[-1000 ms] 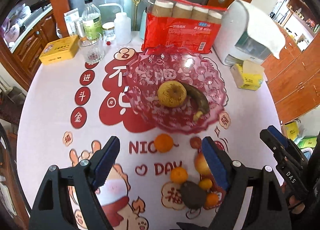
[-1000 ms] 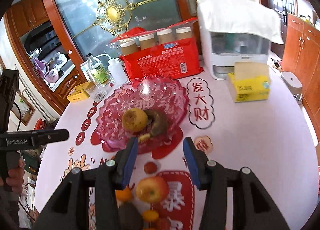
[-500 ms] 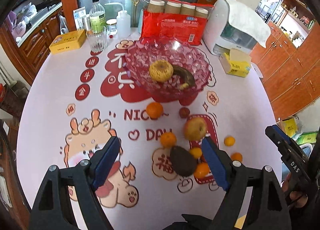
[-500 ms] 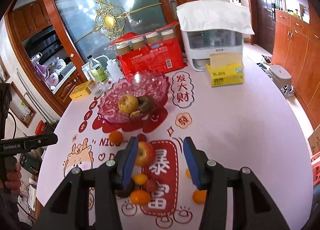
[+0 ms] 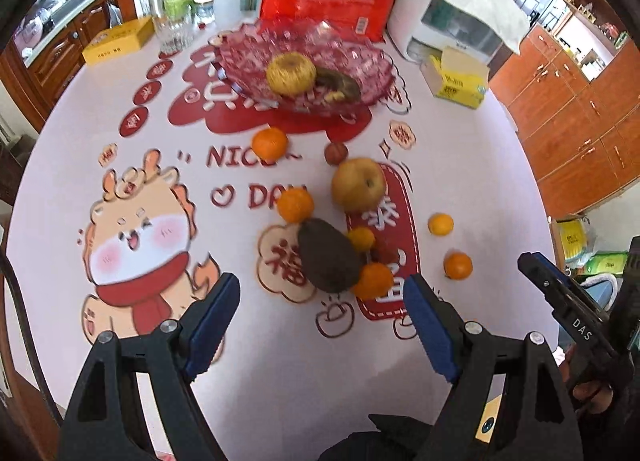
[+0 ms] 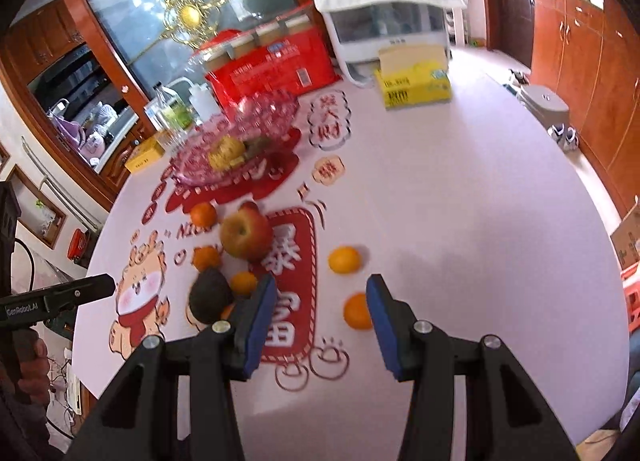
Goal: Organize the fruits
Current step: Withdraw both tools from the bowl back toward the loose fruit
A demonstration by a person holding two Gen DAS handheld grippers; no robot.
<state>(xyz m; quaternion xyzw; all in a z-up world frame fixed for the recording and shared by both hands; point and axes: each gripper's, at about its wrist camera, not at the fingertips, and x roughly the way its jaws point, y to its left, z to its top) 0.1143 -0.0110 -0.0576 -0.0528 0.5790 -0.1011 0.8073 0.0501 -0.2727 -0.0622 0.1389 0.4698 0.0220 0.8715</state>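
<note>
Both grippers over scattered fruit, nothing held.
Left gripper (image 5: 322, 325) fingers wide apart, right gripper (image 6: 320, 321) fingers parted; avocado (image 5: 328, 257) at twelve o'clock, on worktop (image 5: 460, 165).

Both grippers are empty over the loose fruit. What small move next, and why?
Probably lower the right hand-held gripper onto the nearest tangerine, by its right finger. Its jaws stand open and empty, that fruit lies apart from the cluster, and the pink bowl has room.
</note>
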